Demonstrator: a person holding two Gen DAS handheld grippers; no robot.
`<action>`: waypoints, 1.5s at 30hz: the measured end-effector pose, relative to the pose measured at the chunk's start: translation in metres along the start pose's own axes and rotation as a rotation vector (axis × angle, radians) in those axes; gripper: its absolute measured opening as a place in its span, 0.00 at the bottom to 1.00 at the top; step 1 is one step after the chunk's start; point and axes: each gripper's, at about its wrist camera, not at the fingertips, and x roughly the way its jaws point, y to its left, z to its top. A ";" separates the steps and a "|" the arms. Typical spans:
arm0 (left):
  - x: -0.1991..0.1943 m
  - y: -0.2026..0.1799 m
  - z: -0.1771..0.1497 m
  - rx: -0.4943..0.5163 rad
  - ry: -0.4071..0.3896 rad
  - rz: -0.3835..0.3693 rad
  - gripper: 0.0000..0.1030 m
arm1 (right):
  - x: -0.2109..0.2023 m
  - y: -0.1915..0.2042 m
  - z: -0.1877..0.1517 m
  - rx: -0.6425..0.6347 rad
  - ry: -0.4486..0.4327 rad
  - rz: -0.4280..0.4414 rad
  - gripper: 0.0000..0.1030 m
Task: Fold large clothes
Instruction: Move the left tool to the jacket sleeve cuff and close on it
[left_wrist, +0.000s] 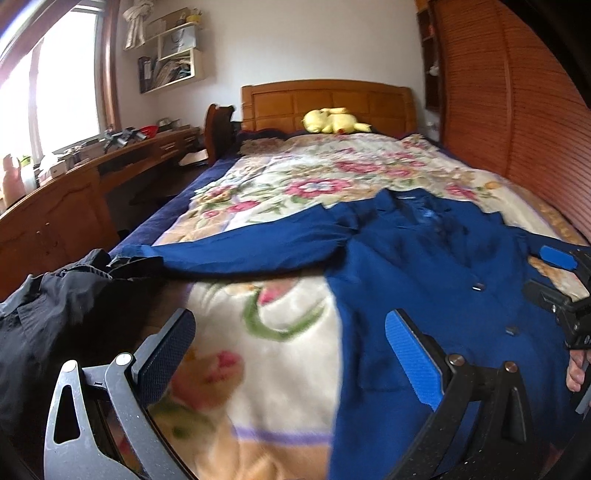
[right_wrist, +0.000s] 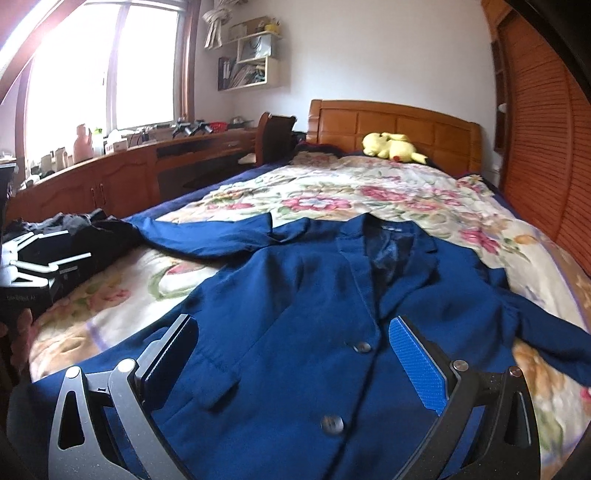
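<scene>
Right wrist view: blue jacket (right_wrist: 295, 332) spread flat on floral bedspread (right_wrist: 369, 192).

A floral blanket (right_wrist: 369, 192) covers the bed, over a dark blue sheet (left_wrist: 162, 210) that shows along its left edge. A yellow plush toy (right_wrist: 391, 146) lies at the wooden headboard (right_wrist: 399, 125). A long wooden desk (right_wrist: 122, 177) runs under the window (right_wrist: 99, 66), cluttered with bottles and small items. Wall shelves (right_wrist: 255, 62) hold books and boxes. A slatted wooden wardrobe (left_wrist: 517, 122) stands along the right side of the bed
</scene>
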 end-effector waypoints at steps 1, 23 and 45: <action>0.008 0.005 0.004 -0.002 0.004 0.000 1.00 | 0.010 -0.002 0.001 -0.005 0.008 0.004 1.00; 0.155 0.050 0.046 -0.057 0.187 -0.014 1.00 | 0.045 -0.031 -0.017 0.046 0.095 0.068 1.00; 0.230 0.095 0.023 -0.294 0.354 -0.059 0.74 | 0.063 -0.021 -0.018 0.021 0.111 0.057 1.00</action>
